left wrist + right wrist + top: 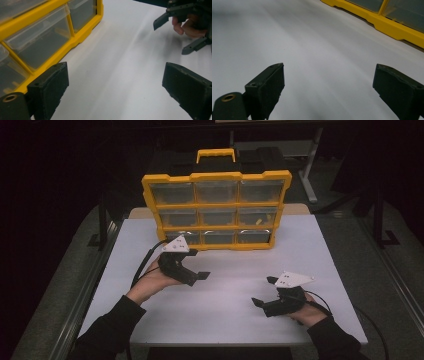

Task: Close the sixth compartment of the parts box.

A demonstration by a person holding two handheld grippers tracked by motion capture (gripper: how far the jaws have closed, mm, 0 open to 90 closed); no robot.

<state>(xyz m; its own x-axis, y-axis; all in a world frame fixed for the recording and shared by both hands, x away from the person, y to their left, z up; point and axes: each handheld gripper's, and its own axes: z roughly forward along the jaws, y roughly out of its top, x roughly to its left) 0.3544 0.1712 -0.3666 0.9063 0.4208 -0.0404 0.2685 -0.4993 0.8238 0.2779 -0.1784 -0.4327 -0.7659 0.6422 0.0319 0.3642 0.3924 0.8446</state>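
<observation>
A yellow drawer organizer (pixel 216 210) stands upright at twelve o'clock on the white counter (pixel 225 315). The left gripper (pixel 197 277), at nine o'clock just below the organizer's lower left corner, has its jaws wide open and empty. The right gripper (pixel 264 292), at four o'clock, likewise gapes empty.

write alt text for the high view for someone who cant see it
A person's two hands each hold a black gripper over a white table, the left gripper near the bottom left corner of an upright yellow organizer case, the right gripper farther toward the near edge. Both sets of jaws stand open and hold nothing. The case has nine clear drawers in three rows and a yellow handle.
</observation>
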